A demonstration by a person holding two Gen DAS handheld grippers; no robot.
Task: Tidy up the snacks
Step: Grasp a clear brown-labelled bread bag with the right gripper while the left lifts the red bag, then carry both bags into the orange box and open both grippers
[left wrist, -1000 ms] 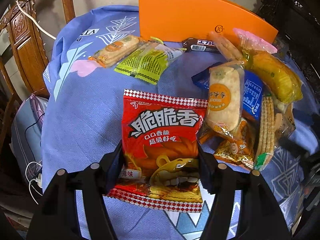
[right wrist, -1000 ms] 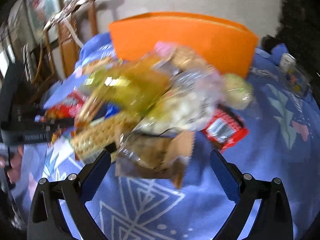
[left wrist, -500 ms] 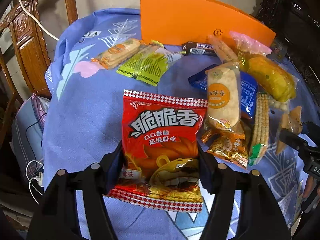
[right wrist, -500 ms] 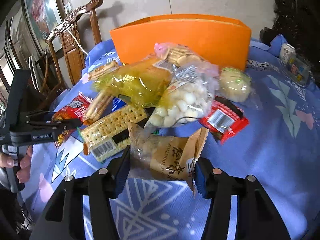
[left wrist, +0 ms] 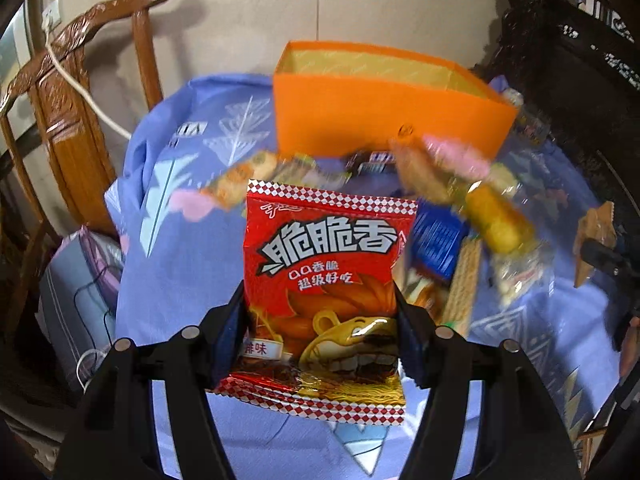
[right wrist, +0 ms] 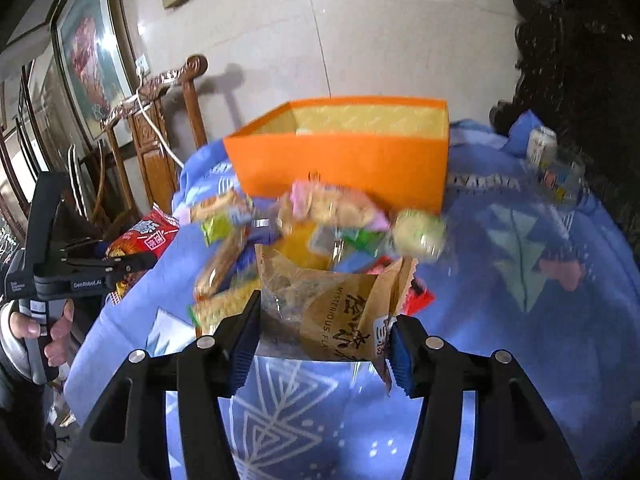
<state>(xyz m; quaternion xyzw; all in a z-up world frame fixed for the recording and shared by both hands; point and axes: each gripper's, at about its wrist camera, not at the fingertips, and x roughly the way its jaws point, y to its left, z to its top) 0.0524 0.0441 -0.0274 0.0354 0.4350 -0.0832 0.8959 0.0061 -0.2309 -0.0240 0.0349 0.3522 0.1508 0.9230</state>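
My left gripper (left wrist: pixel 320 332) is shut on a red noodle-snack bag (left wrist: pixel 324 264) and holds it above the blue cloth. My right gripper (right wrist: pixel 322 340) is shut on a brown paper snack packet (right wrist: pixel 336 312), also lifted. An open orange box (left wrist: pixel 384 108) stands at the back of the table; it also shows in the right wrist view (right wrist: pixel 348 160). A pile of loose snacks (right wrist: pixel 304 220) lies in front of the box, blurred. The left gripper with the red bag appears at the left of the right wrist view (right wrist: pixel 136 244).
A blue patterned cloth (right wrist: pixel 540 280) covers the table. A carved wooden chair (left wrist: pixel 80 92) stands at the back left. Small cartons (right wrist: pixel 556 160) sit at the table's far right. Dark furniture (left wrist: pixel 580 48) stands to the right.
Both grippers have risen with their packets, so the orange box's open top now shows. The right gripper closed on the brown packet a second ago.
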